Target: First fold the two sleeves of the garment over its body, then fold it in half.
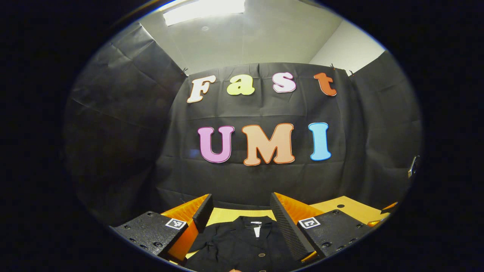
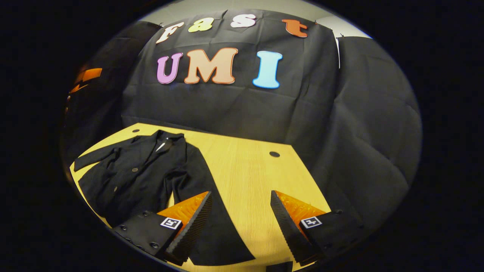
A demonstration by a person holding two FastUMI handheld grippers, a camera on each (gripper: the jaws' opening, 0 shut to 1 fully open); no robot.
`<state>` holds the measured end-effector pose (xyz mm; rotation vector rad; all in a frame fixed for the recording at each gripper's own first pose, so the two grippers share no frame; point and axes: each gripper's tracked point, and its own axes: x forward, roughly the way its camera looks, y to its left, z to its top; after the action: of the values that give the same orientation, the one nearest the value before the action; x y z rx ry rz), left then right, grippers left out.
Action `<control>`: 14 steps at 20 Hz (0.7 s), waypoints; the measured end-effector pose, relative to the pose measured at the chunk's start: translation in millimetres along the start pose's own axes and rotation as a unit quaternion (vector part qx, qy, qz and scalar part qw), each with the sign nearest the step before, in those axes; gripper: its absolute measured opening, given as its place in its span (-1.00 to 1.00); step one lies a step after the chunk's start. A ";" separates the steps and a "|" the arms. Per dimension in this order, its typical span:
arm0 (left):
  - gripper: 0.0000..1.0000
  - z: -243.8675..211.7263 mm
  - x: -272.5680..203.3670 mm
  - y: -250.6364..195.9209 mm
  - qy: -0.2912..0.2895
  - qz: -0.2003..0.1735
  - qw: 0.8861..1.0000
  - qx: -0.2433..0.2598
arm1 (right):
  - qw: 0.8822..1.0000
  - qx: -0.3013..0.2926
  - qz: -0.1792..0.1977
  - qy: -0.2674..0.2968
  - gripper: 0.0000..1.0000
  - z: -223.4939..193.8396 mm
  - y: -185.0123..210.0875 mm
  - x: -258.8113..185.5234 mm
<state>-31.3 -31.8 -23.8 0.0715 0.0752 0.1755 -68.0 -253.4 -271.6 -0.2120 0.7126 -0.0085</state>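
A black buttoned garment point(image 2: 140, 173) lies flat on the yellow wooden table point(image 2: 249, 170), collar toward the back wall. One long sleeve point(image 2: 219, 223) runs down toward the table's front and passes beneath my right gripper point(image 2: 238, 223), which hangs open above it with nothing between its fingers. The other sleeve point(image 2: 94, 158) points to the left. In the left gripper view the collar and button placket of the garment point(image 1: 242, 241) lie below my left gripper point(image 1: 240, 221), which is open and held above the cloth.
Two round holes point(image 2: 274, 154) pierce the tabletop near its far edge. Black cloth walls close the booth at the back and sides. Bare wood stretches right of the garment. The other gripper point(image 2: 85, 77) shows faintly at the far left.
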 end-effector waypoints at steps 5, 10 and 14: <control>0.83 -3.2 -8.1 -12.5 0.001 0.004 1.000 -0.003 | 0.996 0.010 0.035 0.082 0.97 -64.1 4.1 5.6; 0.84 3.2 -11.4 -23.4 -0.005 -0.004 1.000 0.009 | 0.988 0.008 0.044 0.149 0.99 -118.4 3.9 3.3; 0.83 3.4 -13.7 -25.4 -0.004 -0.005 1.000 0.013 | 0.983 0.009 0.046 0.178 0.99 -145.1 1.6 3.3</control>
<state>-40.1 -59.5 -21.4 0.0970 0.0696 0.1643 -159.8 -279.7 -380.8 -0.1611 1.0786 0.0361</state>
